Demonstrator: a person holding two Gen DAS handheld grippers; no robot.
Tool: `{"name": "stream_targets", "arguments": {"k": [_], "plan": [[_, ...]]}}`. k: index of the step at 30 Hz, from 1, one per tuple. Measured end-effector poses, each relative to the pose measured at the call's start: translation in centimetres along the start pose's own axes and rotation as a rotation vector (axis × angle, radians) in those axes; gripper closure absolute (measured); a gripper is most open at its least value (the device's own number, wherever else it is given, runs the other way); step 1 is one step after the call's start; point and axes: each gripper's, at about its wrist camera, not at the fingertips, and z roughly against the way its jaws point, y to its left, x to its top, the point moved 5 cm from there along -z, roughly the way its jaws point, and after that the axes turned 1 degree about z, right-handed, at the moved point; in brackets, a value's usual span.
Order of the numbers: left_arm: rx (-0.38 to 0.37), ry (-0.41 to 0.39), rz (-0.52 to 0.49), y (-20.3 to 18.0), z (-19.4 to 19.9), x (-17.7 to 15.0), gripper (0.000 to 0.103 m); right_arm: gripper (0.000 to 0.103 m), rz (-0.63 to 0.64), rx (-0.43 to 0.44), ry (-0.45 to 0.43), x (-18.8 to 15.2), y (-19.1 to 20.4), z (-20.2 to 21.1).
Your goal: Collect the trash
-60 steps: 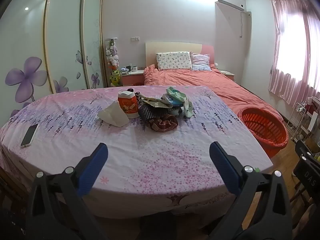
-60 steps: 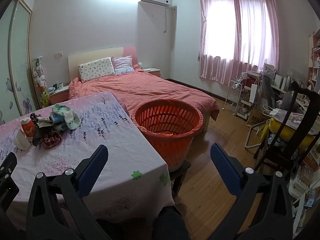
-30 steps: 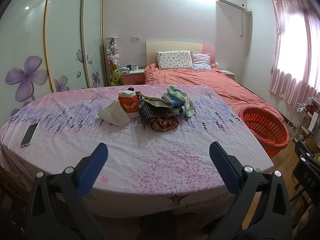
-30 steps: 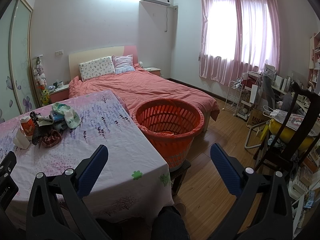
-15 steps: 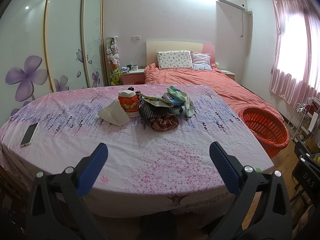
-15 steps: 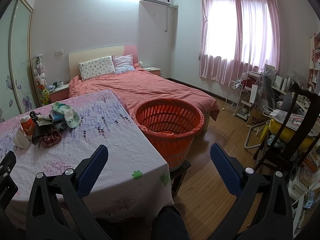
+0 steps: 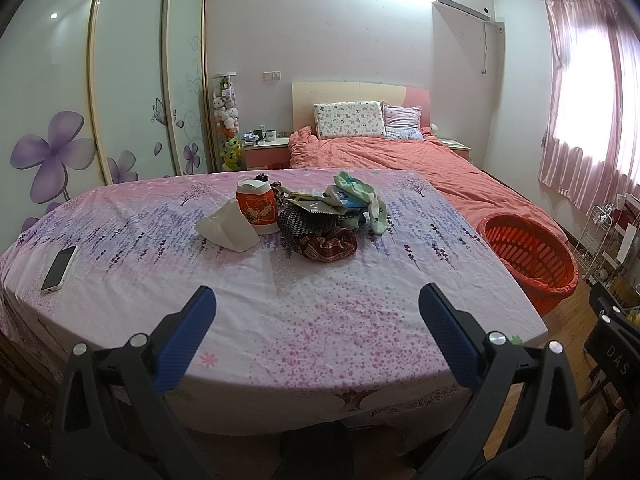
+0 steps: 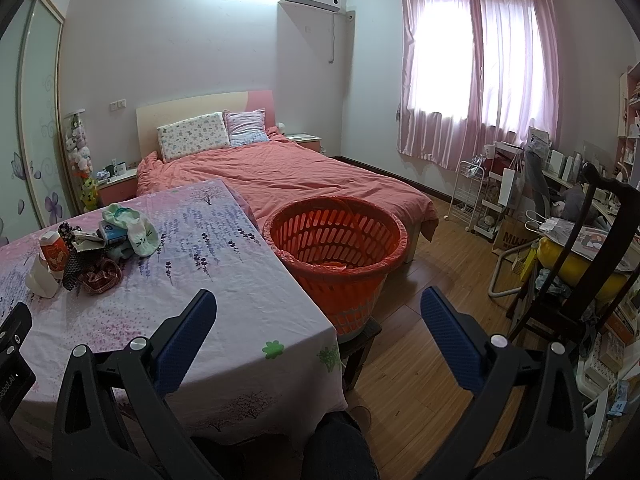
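A pile of trash point(image 7: 316, 216) lies in the middle of the table point(image 7: 320, 312) with the pink flowered cloth: an orange cup point(image 7: 257, 207), a white crumpled tissue point(image 7: 229, 228), wrappers, a green sock and a plaid cloth point(image 7: 330, 245). The pile also shows in the right wrist view point(image 8: 96, 248). An orange basket point(image 8: 336, 248) stands on a stool at the table's right edge; it also shows in the left wrist view point(image 7: 528, 256). My left gripper point(image 7: 318, 332) is open and empty over the table's near edge. My right gripper point(image 8: 318, 332) is open and empty, near the table's right corner.
A phone point(image 7: 59, 268) lies at the table's left side. A bed point(image 8: 288, 176) with a salmon cover stands behind the table. A dark chair point(image 8: 584, 264) and cluttered shelves fill the right. A wardrobe point(image 7: 80, 100) lines the left wall.
Both grippers have stayed open and have barely moved; the left view has shifted very slightly.
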Motion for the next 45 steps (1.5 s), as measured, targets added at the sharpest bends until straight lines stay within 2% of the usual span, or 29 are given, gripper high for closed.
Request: {"name": "stream_targets", "arguments": {"k": [35,45], "plan": [[0.001,0.012,0.003,0.0,-0.2,-0.1,0.004,0.002,0.0,-0.001,0.005,0.0,-0.1,-0.1],[0.026,0.059,0.029,1.9,-3.4,-0.3,0.004,0.002,0.039,0.022,0.04,-0.6,1.4,-2.1]]}}
